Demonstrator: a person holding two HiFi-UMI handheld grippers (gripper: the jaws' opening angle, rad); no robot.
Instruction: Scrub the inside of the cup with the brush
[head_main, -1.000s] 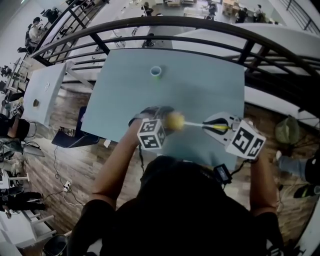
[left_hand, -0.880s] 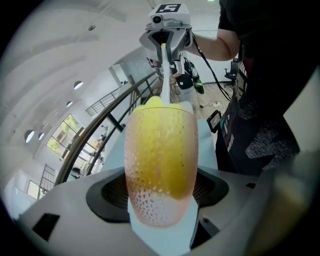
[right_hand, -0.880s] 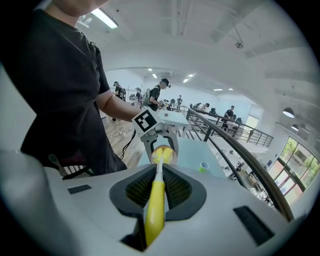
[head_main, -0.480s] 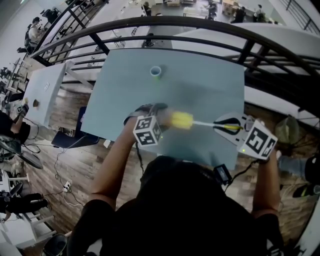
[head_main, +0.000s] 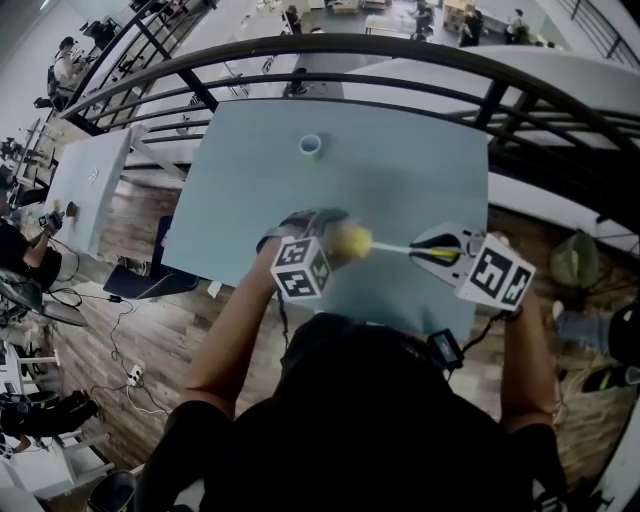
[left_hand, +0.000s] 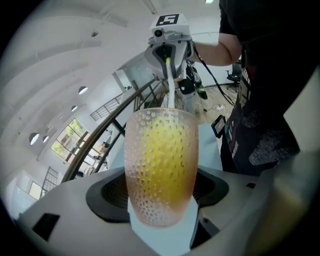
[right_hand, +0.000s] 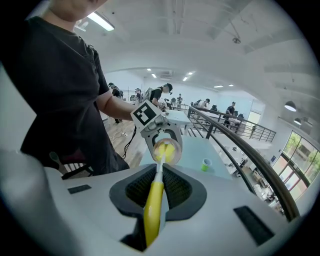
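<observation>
My left gripper (left_hand: 161, 200) is shut on a clear dimpled cup (left_hand: 161, 167), held on its side above the table near its front edge. The brush's yellow sponge head (left_hand: 162, 150) shows through the cup wall, inside it. My right gripper (right_hand: 156, 197) is shut on the brush's yellow handle (right_hand: 154, 207); the thin white shaft (right_hand: 160, 167) runs to the cup mouth (right_hand: 166, 151). In the head view the cup with the sponge head (head_main: 350, 241) sits between left gripper (head_main: 318, 238) and right gripper (head_main: 436, 250), which face each other.
A small green cup (head_main: 311, 146) stands at the far middle of the pale blue table (head_main: 400, 180). A dark curved railing (head_main: 400, 50) runs behind the table. Wooden floor with cables lies to the left.
Half a second ago the brush head was drawn out to the right of the cup; now it is back inside, and the right gripper has moved left toward the left one.
</observation>
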